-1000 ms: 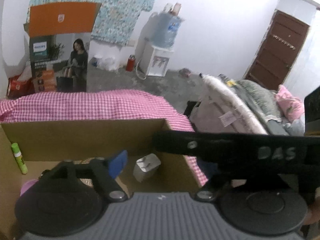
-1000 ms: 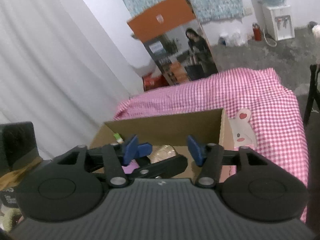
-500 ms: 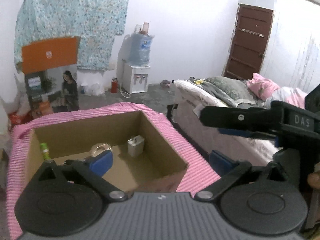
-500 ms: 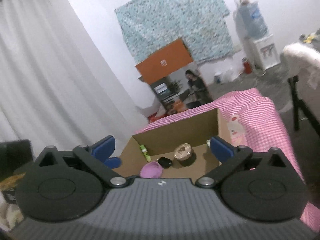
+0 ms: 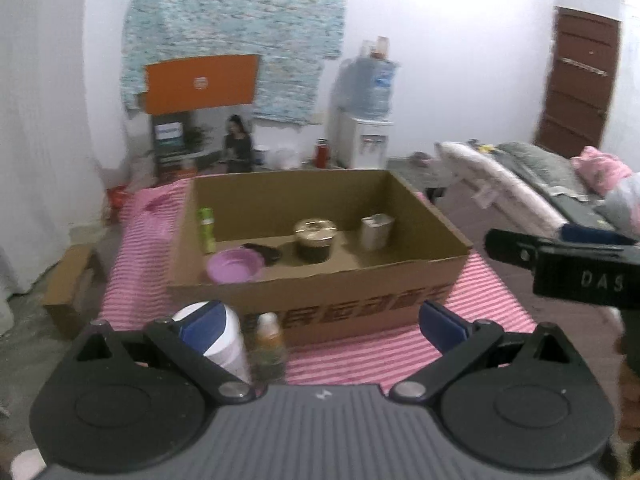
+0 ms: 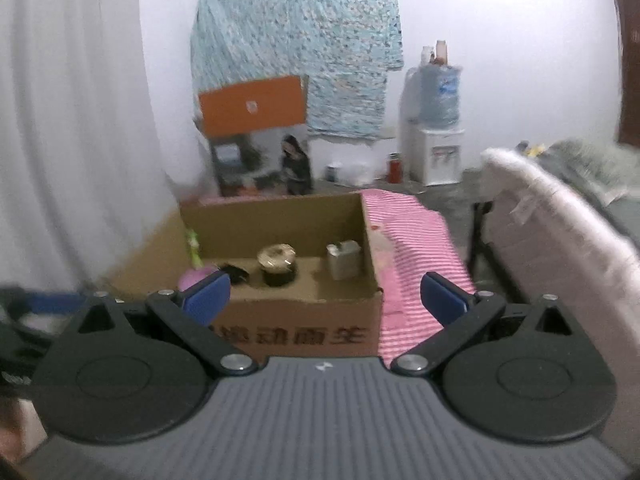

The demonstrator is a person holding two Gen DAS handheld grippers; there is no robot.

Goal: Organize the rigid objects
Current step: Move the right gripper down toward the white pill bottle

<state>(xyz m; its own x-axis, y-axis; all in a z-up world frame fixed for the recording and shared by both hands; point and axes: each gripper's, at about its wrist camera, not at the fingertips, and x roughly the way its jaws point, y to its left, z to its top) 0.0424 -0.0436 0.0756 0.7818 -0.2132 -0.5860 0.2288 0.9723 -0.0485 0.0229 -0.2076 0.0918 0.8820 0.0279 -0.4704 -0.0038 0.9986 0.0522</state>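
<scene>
An open cardboard box (image 5: 352, 292) (image 6: 280, 320) stands on a pink checked tablecloth (image 5: 360, 360). Inside it are a green tube (image 5: 206, 224), a purple bowl (image 5: 236, 266), a black item (image 5: 264, 250), a gold-lidded jar (image 5: 315, 240) (image 6: 277, 265) and a silver flask (image 5: 375, 231) (image 6: 344, 259). In front of the box stand a white bottle (image 5: 224, 344) and a small orange-capped bottle (image 5: 269, 344). My left gripper (image 5: 320, 322) is open and empty, short of the box. My right gripper (image 6: 326, 294) is open and empty too, and shows at the right in the left wrist view (image 5: 568, 264).
A bed with blankets (image 5: 540, 184) runs along the right. A water dispenser (image 5: 368, 128), a red flask (image 5: 321, 152) and an orange printed carton (image 5: 200, 120) stand by the far wall. A small cardboard box (image 5: 72, 288) sits on the floor at the left. White curtain (image 6: 72, 120) at the left.
Both grippers pulled back from inside the box and their jaws spread wide. The whole box and the two bottles in front of it have come into view.
</scene>
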